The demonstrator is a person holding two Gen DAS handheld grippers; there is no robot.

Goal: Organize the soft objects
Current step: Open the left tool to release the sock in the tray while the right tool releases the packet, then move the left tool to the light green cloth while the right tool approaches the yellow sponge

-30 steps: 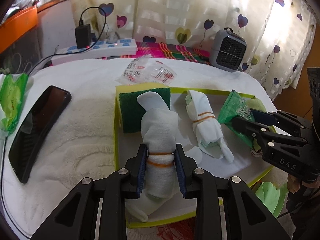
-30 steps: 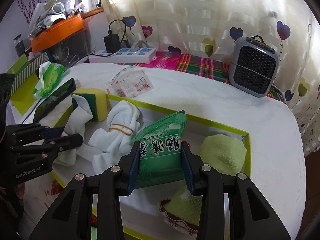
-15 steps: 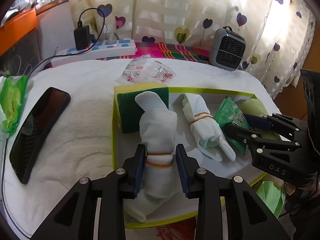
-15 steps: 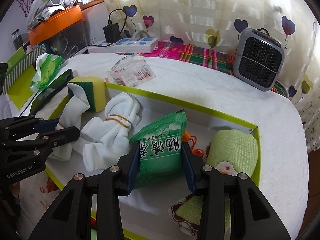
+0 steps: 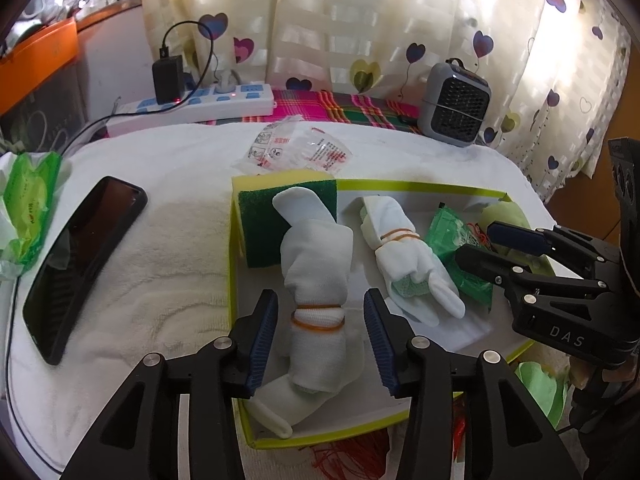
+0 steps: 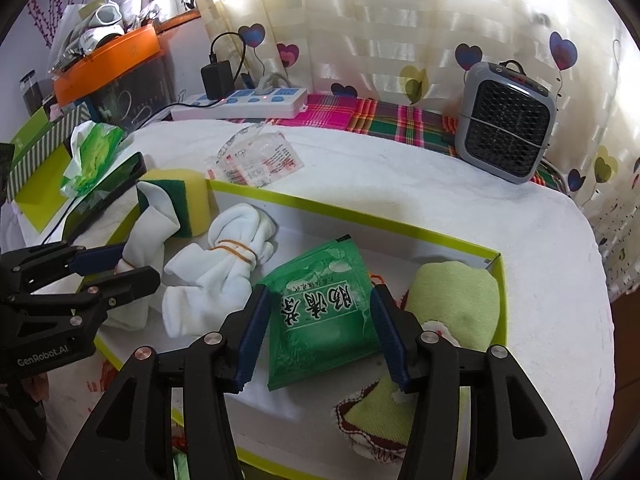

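Black left gripper point(image 5: 320, 336): our jaws have just been opening; they stand clear either side of the banded white sock roll point(image 5: 316, 280), gripping nothing
Right gripper point(image 6: 318, 330): likewise just opening; green packet point(image 6: 320, 314) lies loose between them
Tray point(image 5: 420, 186): both items rest inside
Risk: we judge a pad could snag the elastic band point(image 5: 318, 322) on lifting away; the roll would drag out
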